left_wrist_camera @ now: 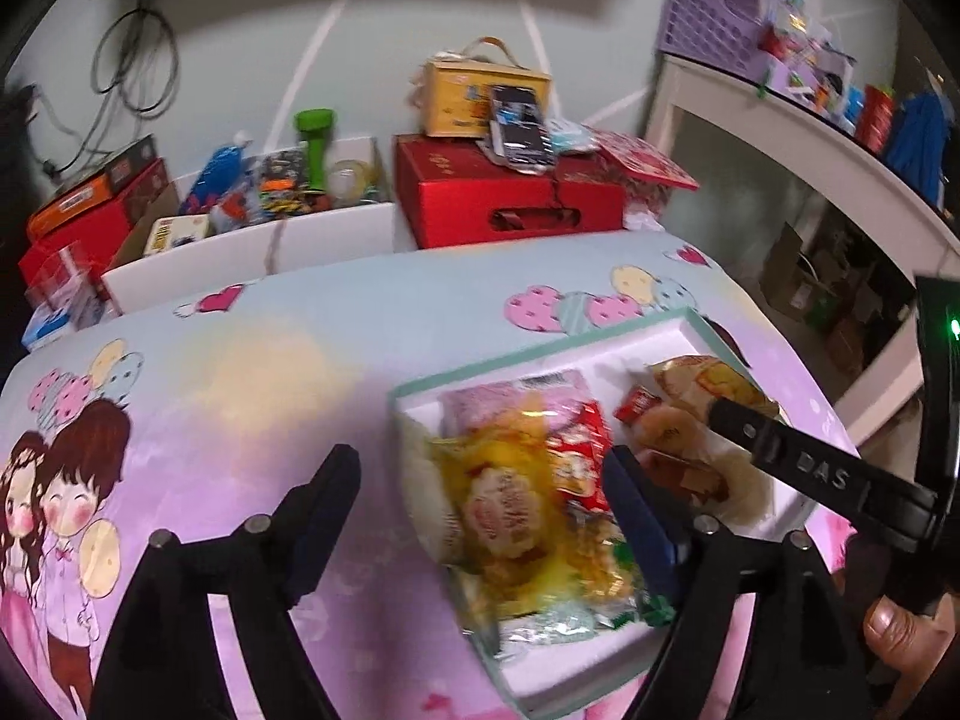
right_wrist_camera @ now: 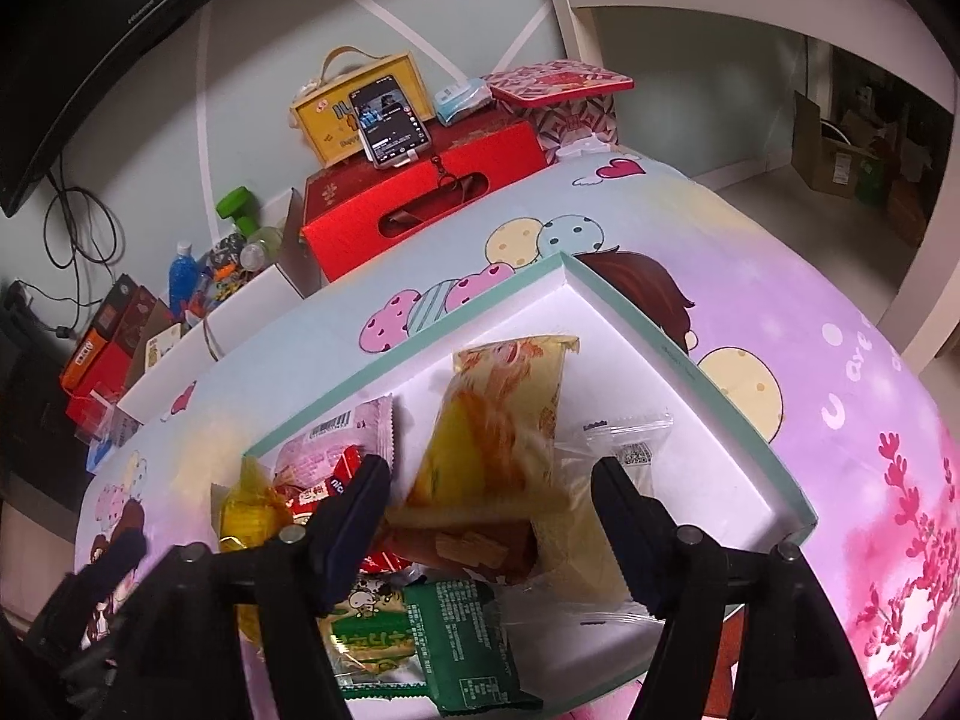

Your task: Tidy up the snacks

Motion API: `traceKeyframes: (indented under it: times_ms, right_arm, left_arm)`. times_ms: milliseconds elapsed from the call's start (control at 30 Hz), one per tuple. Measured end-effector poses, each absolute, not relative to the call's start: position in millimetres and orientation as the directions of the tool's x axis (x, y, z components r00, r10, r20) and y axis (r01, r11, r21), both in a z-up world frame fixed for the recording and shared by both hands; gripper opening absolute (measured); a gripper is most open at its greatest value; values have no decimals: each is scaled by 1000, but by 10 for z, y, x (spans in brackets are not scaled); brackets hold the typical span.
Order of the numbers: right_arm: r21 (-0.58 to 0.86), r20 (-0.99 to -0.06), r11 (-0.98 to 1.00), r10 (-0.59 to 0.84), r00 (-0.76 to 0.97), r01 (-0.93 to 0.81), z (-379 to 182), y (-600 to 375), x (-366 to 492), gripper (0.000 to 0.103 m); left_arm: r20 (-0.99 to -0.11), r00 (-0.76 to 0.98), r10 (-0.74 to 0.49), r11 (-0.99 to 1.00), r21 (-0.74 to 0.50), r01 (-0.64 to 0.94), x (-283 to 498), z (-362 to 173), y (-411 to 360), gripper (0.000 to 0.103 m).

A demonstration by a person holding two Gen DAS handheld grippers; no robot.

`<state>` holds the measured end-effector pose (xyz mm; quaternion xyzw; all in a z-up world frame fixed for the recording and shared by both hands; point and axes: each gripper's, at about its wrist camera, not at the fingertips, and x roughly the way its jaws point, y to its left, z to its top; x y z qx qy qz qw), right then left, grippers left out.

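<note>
While both grippers hang over the cartoon-printed cloth (left_wrist_camera: 252,360), the snacks lie piled in a shallow white box with a mint-green rim (right_wrist_camera: 690,360) set on that cloth. The left gripper (left_wrist_camera: 480,480) stands with its jaws wide apart and nothing pinched between them; its right-hand finger sits over the box's left half, above a yellow packet of round biscuits (left_wrist_camera: 504,510) and a red wrapper (left_wrist_camera: 579,462), while the other finger is over bare cloth. The print on those wrappers is too blurred to read.

The right gripper (right_wrist_camera: 492,504) is also spread open, its pads clear of the long yellow pastry bag (right_wrist_camera: 504,420) that lies between them. Beside its left finger a red wrapper (right_wrist_camera: 336,480) shows the letters "nic"; below, a green packet (right_wrist_camera: 462,642) is covered in small print I cannot read, next to a green-and-white pack with a mushroom cartoon (right_wrist_camera: 372,618). A pink packet (right_wrist_camera: 336,444) carries a barcode.

In the left wrist view the other tool's black finger (left_wrist_camera: 798,468) bears the raised letters "DAS". A thumb (left_wrist_camera: 900,630) shows at the lower right edge. Behind, a phone (right_wrist_camera: 393,120) with a lit screen leans on a yellow carry box (right_wrist_camera: 336,114) atop a red box (right_wrist_camera: 420,204). The cloth reads "are" near its right side.
</note>
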<state>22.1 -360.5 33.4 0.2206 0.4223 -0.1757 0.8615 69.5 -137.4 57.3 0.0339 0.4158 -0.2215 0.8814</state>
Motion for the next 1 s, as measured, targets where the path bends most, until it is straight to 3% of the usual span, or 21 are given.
traceKeyframes:
  times_ms: [67,233,533,1000]
  right_arm:
    - [231,-806,841,-116,581,489,326,-3598,224,76]
    - [217,-789,846,-143,598,488,333,-3554,208,103]
    - [163,-746,879,-187,639,448,447,-3273,174,103]
    - [71,-709,967,-125,694,246,441,-2449,-118,103]
  left_arm:
    - [-747,575,-333,920,-124,371,750,557,-1255,89]
    - [-753,616,-230,967,-108,230,896,465,-927,92]
    - [-776,607,-173,984,-108,143,936,419,-457,92]
    - [-789,613,-48,997,-80,-25,456,399,241,92]
